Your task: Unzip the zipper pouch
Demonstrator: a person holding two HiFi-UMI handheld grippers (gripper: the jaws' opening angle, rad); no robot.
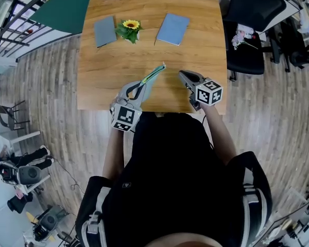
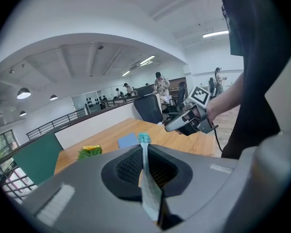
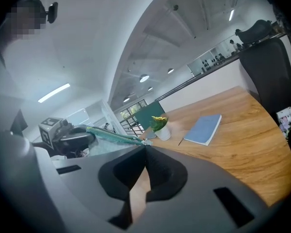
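Pouch [image 1: 153, 75]: pale body with a teal zipper, held edge-on over the near part of the tabletop [image 1: 144, 9], its long axis running from the left tool [image 1: 142, 83] up and right toward the right tool [image 1: 181, 74]. Left tool: jaws closed on the pouch, whose thin body passes between them, the teal zipper end sticking out beyond the tips in the left gripper view [image 2: 144, 139]. Right tool: jaws closed together, nothing seen between them; in the head view its tips lie near the pouch's free end with a small gap, while in the right gripper view [image 3: 145, 147] the zipper [image 3: 111, 136] ends just past the tips, contact not clear. Each tool carries a marker cube. Far half of tabletop, left to right: grey notebook [image 1: 105, 31], sunflower [image 1: 130, 27], blue notebook [image 1: 172, 28], all well apart from the pouch. Black chair [image 1: 245, 30] beside the tabletop's right edge.
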